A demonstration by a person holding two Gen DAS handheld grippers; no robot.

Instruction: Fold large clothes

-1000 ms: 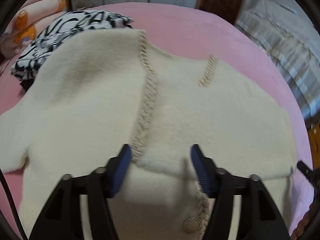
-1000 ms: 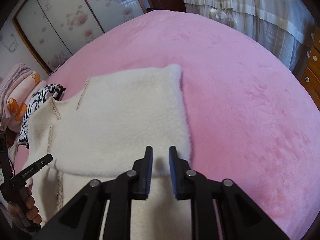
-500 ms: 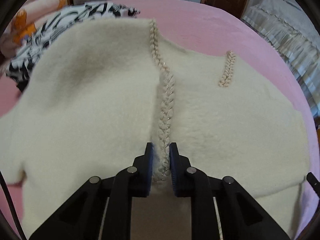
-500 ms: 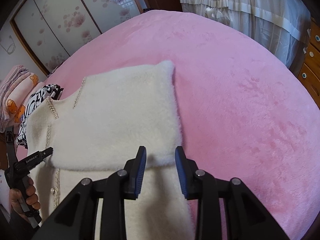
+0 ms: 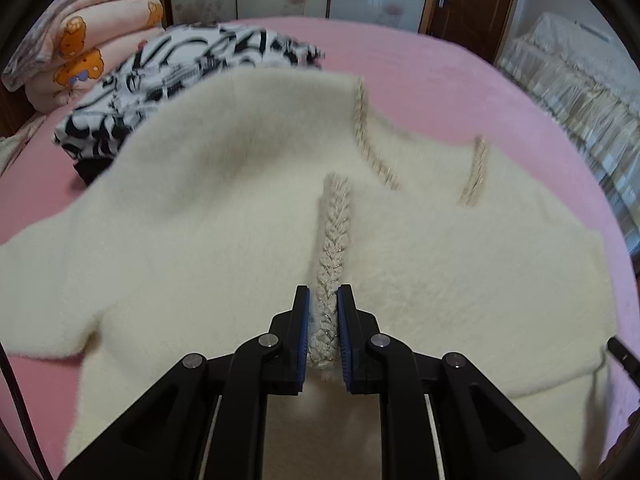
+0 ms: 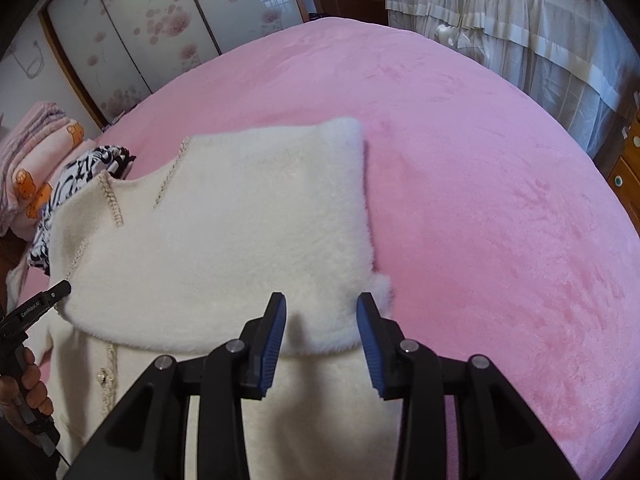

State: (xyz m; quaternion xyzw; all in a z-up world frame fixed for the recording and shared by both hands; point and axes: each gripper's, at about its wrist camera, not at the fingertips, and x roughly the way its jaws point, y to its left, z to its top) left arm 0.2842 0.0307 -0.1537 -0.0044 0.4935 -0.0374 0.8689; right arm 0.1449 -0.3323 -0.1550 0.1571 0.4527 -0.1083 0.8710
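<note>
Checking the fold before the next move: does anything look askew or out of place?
Slightly. The cream fuzzy jacket overlaps a black-and-white patterned garment at its far left corner, and the folded-in sleeve's cuff pokes past the jacket's right edge. The left gripper pinches the braided trim; the right gripper is open.

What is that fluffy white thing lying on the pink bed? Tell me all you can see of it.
It is a cream fuzzy jacket, soft and plush, spread on the pink bed. A braided trim with glinting thread edges its front opening; a small round button shows lower down. One sleeve is folded across the chest. The left tongs are shut on the trim; the right tongs hover open over the sleeve's cuff. Its far shoulder overlaps a black-and-white garment.
</note>
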